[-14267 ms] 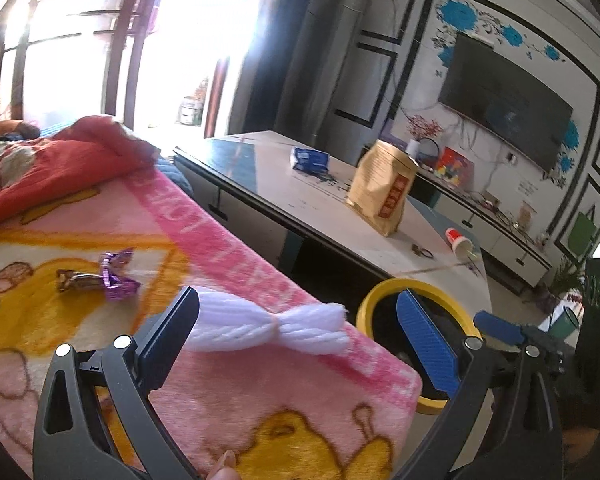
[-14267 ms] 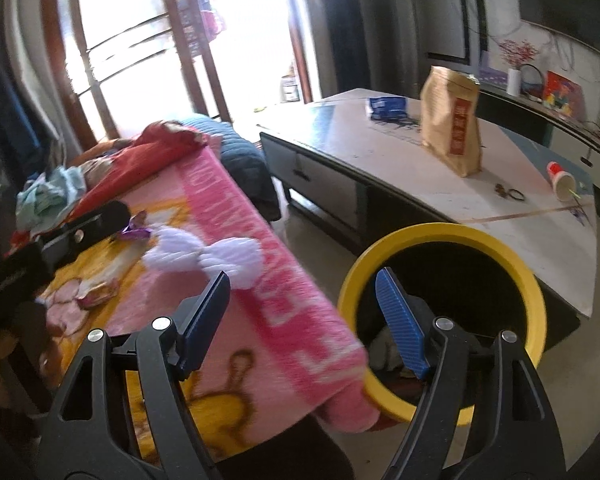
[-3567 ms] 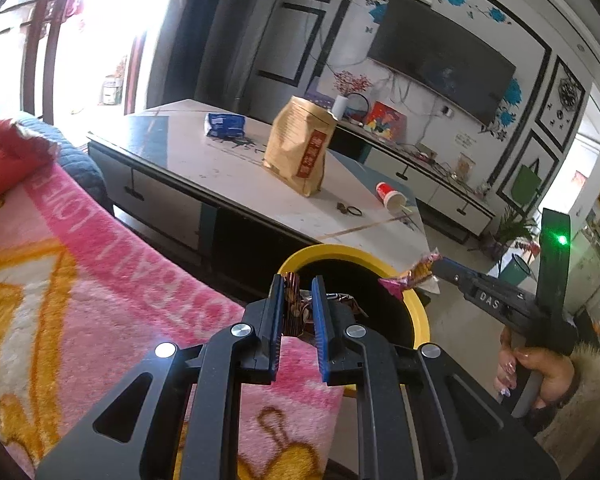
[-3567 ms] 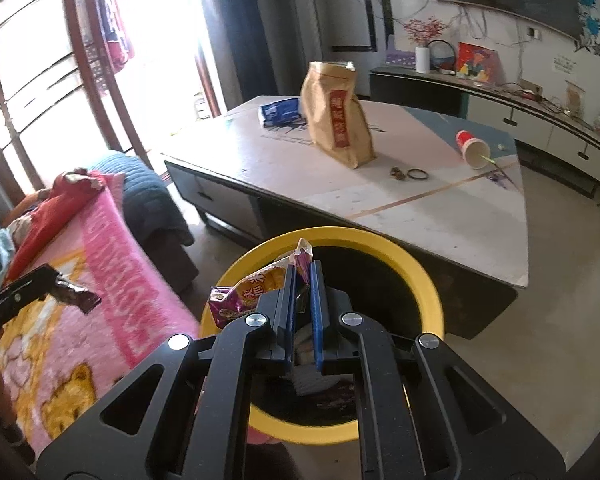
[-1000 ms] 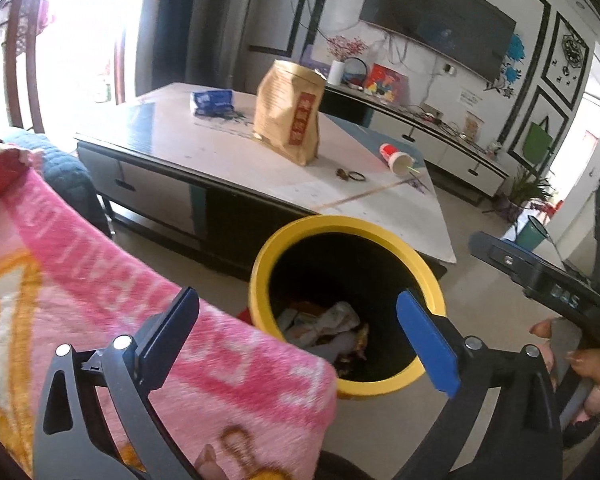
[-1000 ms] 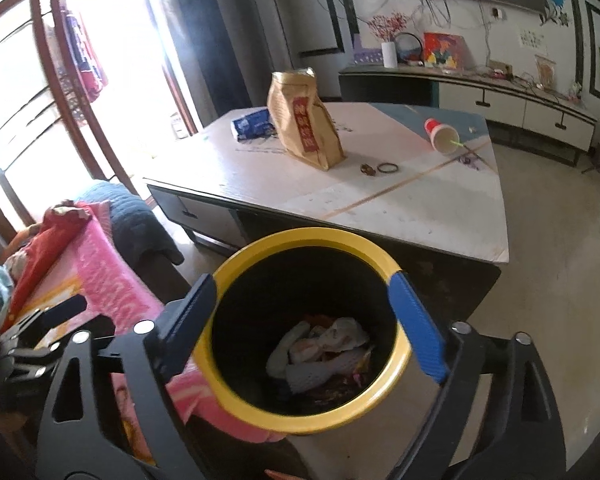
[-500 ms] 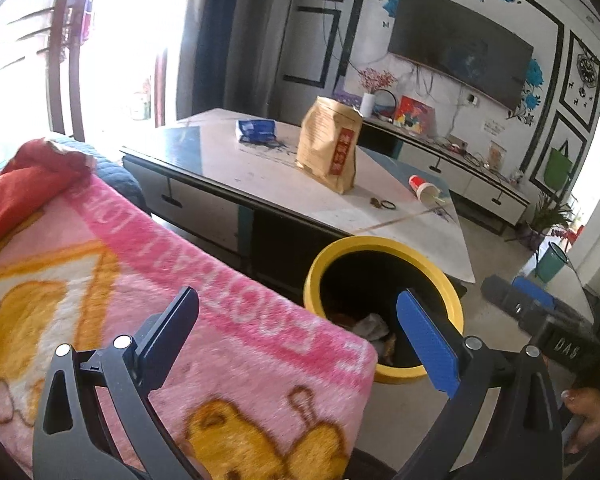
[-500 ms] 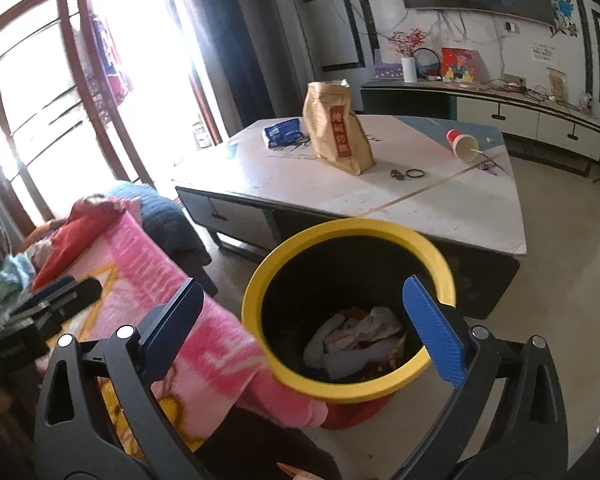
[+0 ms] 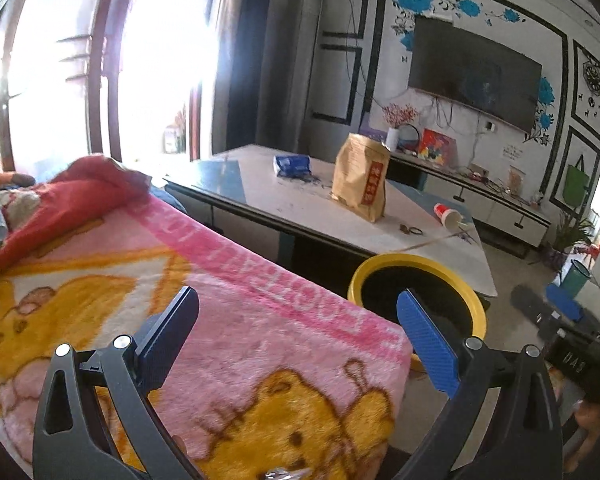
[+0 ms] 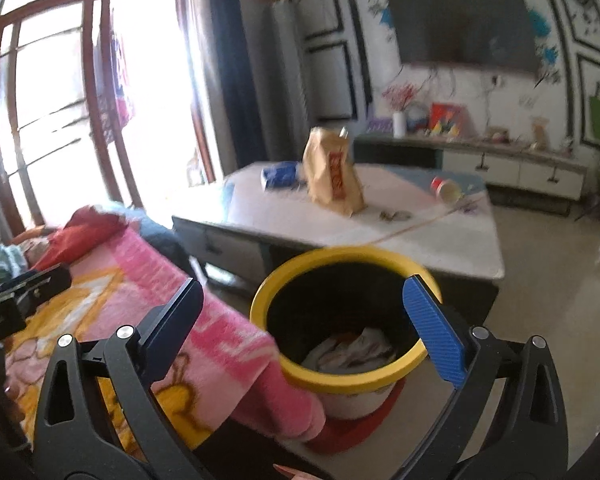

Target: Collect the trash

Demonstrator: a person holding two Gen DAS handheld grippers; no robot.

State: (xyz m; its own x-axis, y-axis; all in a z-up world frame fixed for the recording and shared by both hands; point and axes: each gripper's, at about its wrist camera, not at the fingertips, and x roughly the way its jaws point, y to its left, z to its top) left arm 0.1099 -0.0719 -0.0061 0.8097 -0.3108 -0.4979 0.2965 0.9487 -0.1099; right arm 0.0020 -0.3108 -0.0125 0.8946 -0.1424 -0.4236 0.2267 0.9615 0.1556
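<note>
A yellow-rimmed bin (image 9: pixel 414 270) (image 10: pixel 340 376) stands on the floor by the pink cartoon blanket (image 9: pixel 260 340) (image 10: pixel 148 292). White and coloured trash (image 10: pixel 352 350) lies inside it. My left gripper (image 9: pixel 296 338) is open and empty, over the blanket's edge, with the bin to its right. My right gripper (image 10: pixel 300 320) is open and empty, above and in front of the bin. The right gripper also shows at the right edge of the left wrist view (image 9: pixel 548 308); the left one shows at the left of the right wrist view (image 10: pixel 24 292). No loose trash shows on the blanket.
A low table (image 9: pixel 340 220) (image 10: pixel 420 232) behind the bin holds a brown paper bag (image 9: pixel 360 180), a blue packet (image 9: pixel 292 165), a tipped red cup (image 9: pixel 446 214) and small rings. Red bedding (image 9: pixel 68 192) lies at the blanket's far left. A TV cabinet (image 10: pixel 520 172) lines the wall.
Both grippers dropped their wrappers in the bin and opened. In the last second both have pulled back and swung left, so the blanket fills more of each view.
</note>
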